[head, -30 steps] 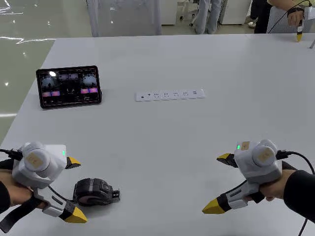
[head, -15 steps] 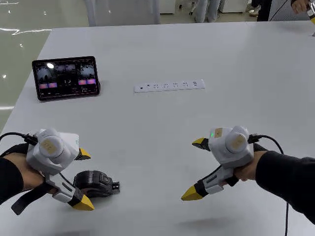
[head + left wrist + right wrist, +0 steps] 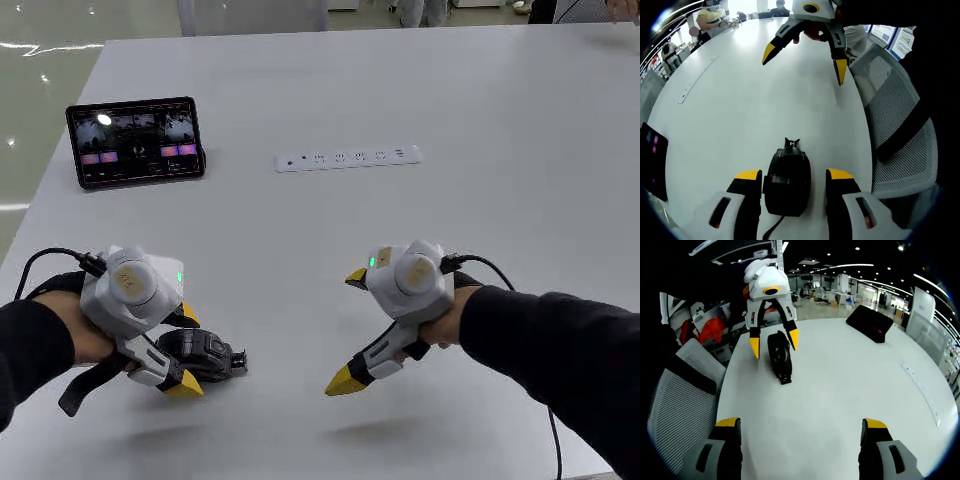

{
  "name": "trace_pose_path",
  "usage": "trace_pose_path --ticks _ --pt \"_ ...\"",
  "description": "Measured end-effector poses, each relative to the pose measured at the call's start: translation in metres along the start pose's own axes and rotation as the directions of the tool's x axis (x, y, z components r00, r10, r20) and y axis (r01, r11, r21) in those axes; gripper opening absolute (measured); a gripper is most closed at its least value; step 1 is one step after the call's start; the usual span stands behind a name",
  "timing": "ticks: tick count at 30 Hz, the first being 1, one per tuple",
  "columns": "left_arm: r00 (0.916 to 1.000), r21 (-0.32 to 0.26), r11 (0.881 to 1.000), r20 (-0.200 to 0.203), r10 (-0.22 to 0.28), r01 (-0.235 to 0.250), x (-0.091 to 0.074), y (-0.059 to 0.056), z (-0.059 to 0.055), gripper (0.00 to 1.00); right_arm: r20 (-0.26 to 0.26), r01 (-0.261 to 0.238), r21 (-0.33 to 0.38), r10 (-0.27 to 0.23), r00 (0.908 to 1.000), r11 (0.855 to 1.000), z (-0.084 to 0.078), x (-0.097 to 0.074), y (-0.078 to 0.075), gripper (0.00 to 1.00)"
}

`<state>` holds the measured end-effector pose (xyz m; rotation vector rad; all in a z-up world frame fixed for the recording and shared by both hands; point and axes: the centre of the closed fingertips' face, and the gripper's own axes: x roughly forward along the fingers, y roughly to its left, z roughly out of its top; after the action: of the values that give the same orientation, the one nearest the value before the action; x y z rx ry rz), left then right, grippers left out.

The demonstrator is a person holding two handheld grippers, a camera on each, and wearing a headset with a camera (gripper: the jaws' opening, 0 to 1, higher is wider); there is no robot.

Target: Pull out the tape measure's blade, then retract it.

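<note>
Two grippers are in my hands above the white table point(image 3: 400, 90), and the black tape measure point(image 3: 205, 352) lies flat on the surface close to the near edge, toward the near left corner. My left gripper point(image 3: 187, 350) is set around it. In the left gripper view the case point(image 3: 786, 181) sits between my two yellow-tipped fingers point(image 3: 748, 176), which are spread to either side of it, not squeezed onto it. The finger on the left of that view is just beside the case, perhaps touching, while a strip of bare table shows between the case and the other finger. The case reaches a little past my fingertips, and its small blade tab point(image 3: 791, 143) at the front points across the table toward my other hand, with no blade drawn out. My right gripper point(image 3: 348, 328) hangs above the surface further along the near edge, well apart from the tape measure, with its fingers spread wide and nothing between them. In the right gripper view those two tips point(image 3: 729, 422) stand far apart over bare table, and beyond them the left gripper point(image 3: 774, 342) straddles the tape measure point(image 3: 779, 356). A tablet point(image 3: 135, 141) stands near the left edge with its screen lit, and a white power strip point(image 3: 347, 158) lies near the middle of the surface.
</note>
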<state>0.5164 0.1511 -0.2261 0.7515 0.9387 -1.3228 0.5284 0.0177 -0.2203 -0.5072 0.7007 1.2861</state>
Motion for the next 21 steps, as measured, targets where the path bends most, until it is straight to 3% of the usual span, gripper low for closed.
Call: trace_pose_path --ticks 4,8,11,17,21 --pt "0.9977 0.03 0.998 -0.034 0.058 -0.057 0.001 0.012 -0.002 0.32 0.0 -0.011 -0.019 0.011 0.9999 1.0 0.007 0.009 0.001 0.99" --pt "0.9987 0.011 1.0 -0.042 0.03 -0.029 0.003 0.011 -0.003 0.32 -0.002 -0.013 -0.042 0.013 0.9999 0.999 0.011 0.018 0.0 0.88" --pt "0.9985 0.003 0.999 -0.043 0.034 -0.034 0.004 0.01 -0.003 0.33 -0.001 -0.018 -0.033 0.018 0.9998 0.999 0.014 0.027 -0.001 0.88" --pt "0.9977 0.021 0.999 -0.054 0.041 -0.04 0.006 0.01 -0.004 0.32 0.009 -0.048 -0.052 0.049 0.9988 0.997 0.022 0.045 0.007 0.78" --pt "0.9986 0.012 0.999 -0.039 0.037 -0.036 0.006 0.01 -0.003 0.33 0.008 -0.055 -0.075 0.056 0.9984 0.996 0.027 0.055 0.012 0.68"
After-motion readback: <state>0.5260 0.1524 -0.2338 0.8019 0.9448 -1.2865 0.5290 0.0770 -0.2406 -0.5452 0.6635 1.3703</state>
